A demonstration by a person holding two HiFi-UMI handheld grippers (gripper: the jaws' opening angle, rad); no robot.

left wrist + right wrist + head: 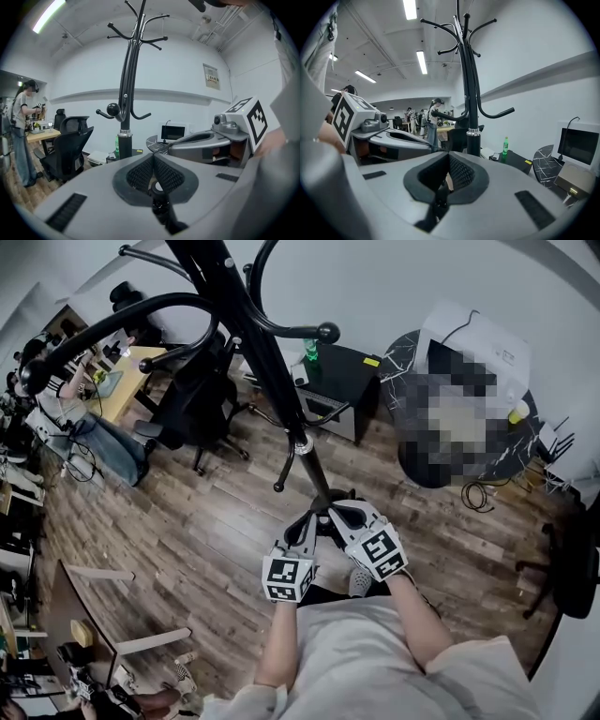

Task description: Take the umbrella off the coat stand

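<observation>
black coat stand, slim pole with curved, knob-tipped arms, standing at 12 o'clock just past both tips. umbrella: can't pick it out among those arms. left hand-held gripper pressed together, empty; right hand-held gripper likewise.

Your left gripper and right gripper sit side by side at the lower centre of the head view, their tips close together and angled slightly downward. Each has its jaws pressed together. Your left forearm and right forearm reach up from the bottom edge.
</observation>
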